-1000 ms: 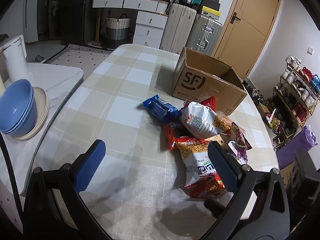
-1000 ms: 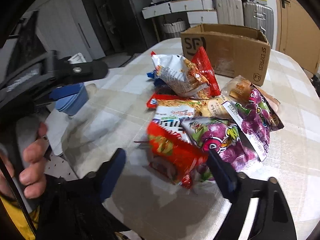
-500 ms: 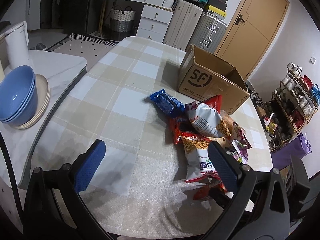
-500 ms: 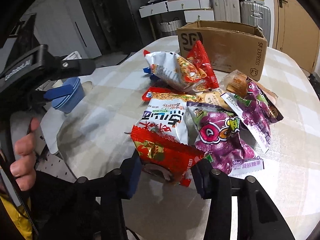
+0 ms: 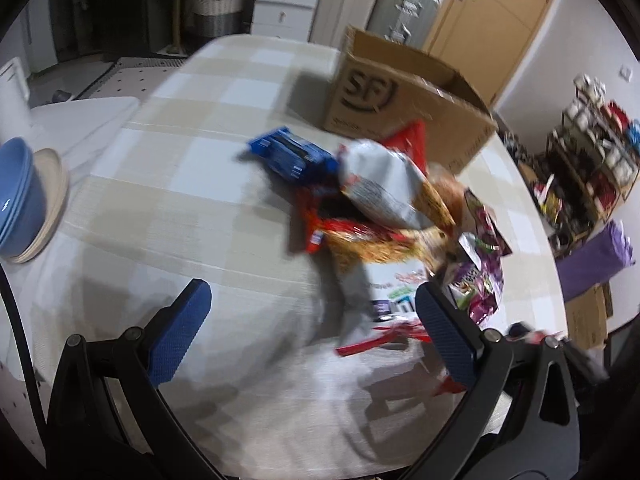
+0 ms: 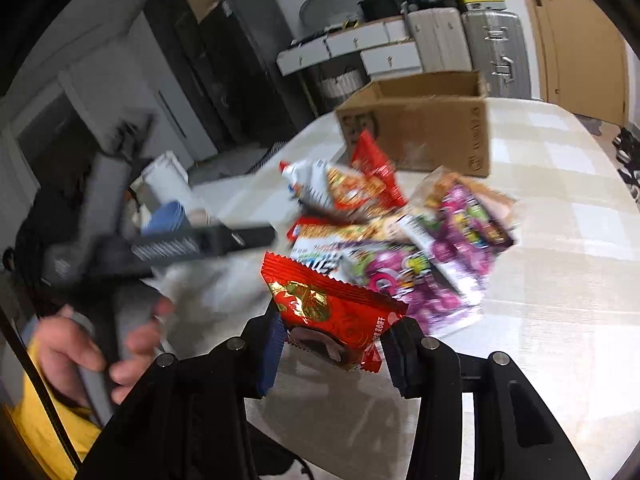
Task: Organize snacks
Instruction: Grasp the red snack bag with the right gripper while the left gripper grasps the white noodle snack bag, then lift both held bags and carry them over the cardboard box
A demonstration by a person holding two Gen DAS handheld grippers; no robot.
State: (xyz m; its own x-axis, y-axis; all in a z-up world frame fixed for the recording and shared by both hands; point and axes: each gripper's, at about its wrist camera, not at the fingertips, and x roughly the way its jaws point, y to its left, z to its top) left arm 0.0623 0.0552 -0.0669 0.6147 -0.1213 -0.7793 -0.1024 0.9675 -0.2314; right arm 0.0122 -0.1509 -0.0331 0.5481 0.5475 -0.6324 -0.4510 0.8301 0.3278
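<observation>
My R gripper (image 6: 332,350) is clamped on the red snack packet (image 6: 332,312), held just above the table (image 6: 560,320) w/ the snack pile (image 6: 400,240) behind it and the cardboard box (image 6: 420,128) beyond. L gripper (image 5: 316,332) gapes wide, holding nothing; blurry, but it's prob. hovering near the pile.

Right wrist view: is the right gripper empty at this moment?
No, the right gripper is shut on the red snack packet, whose lower edge sits pinched between the two fingers above the table.
</observation>
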